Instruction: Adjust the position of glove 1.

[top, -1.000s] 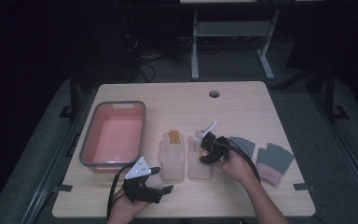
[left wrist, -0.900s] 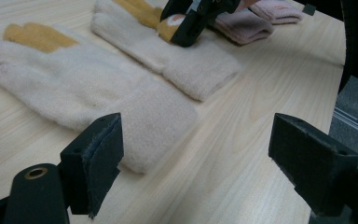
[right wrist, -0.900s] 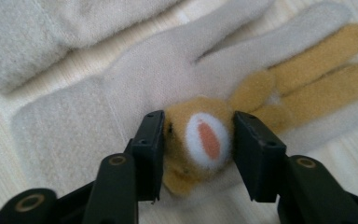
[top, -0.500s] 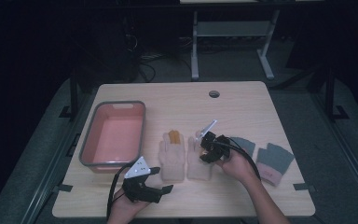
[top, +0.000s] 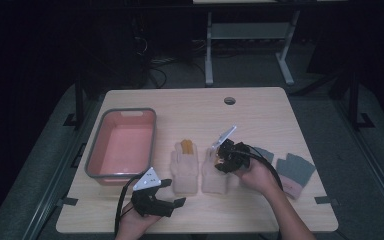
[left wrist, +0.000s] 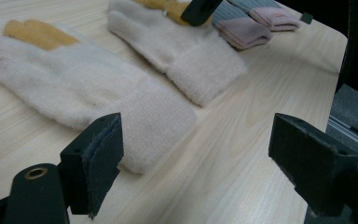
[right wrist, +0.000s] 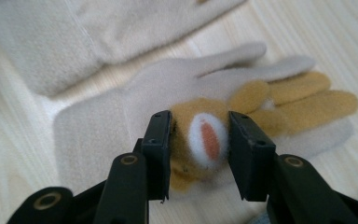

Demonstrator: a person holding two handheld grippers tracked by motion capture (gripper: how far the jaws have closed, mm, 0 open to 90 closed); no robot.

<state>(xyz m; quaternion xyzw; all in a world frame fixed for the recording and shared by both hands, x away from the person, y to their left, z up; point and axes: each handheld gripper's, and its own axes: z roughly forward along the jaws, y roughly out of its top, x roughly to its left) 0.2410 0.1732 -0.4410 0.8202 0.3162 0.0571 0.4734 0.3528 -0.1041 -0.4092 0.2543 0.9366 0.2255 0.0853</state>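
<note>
Two cream gloves with mustard patches lie palm down mid-table: the left glove [top: 185,169] [left wrist: 84,88] and the right glove [top: 214,179] [right wrist: 116,126]. My right gripper [top: 223,153] [right wrist: 199,135] leans down onto the right glove. Its jaws have just been closing, and both pads now press a bunched mustard fold with a white and orange oval [right wrist: 205,140]. My left gripper [top: 172,193] [left wrist: 203,154] rests near the front edge, open and holding nothing, aimed past the left glove's cuff.
A pink tray with a grey rim [top: 94,161] stands at the left. Two grey gloves with pink cuffs [top: 296,172] [left wrist: 242,32] lie to the right of the right hand. A cable hole [top: 229,100] sits near the far edge.
The right gripper has barely shifted over the right cream glove. The left gripper has kept still.
</note>
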